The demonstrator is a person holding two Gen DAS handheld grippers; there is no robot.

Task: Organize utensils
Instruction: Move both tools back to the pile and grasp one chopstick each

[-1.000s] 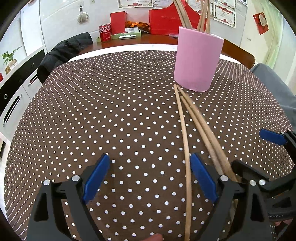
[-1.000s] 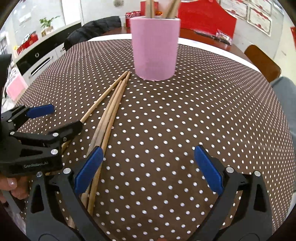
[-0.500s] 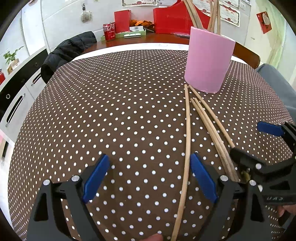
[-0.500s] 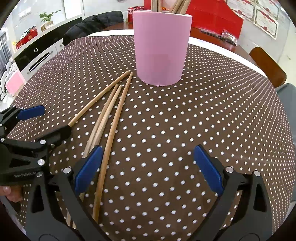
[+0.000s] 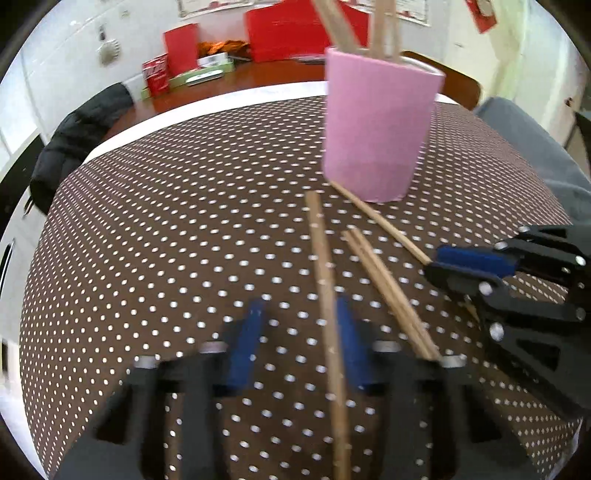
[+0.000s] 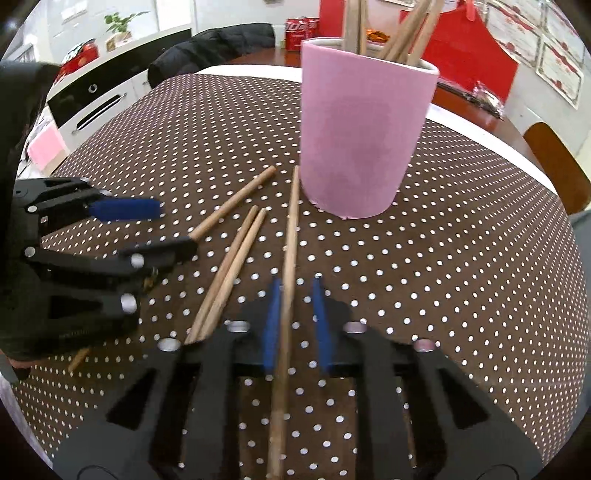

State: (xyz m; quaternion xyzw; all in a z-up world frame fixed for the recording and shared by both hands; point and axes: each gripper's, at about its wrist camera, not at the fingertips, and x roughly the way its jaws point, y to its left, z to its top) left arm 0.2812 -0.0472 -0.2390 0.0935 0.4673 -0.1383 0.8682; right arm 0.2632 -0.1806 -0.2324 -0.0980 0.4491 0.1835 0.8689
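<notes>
Both grippers closing on chopsticks

The left gripper jaws, just closing, are narrowing around 1 chopstick; the right gripper jaws are pinching another chopstick. The pink cup is standing at 12 o'clock on the dotted tabletop, 2 loose chopsticks lying between.

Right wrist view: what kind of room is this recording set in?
Probably a home dining or kitchen area: a table under a polka-dot tablecloth, white cabinets with a built-in appliance, a wooden chair and soda cans behind.
</notes>
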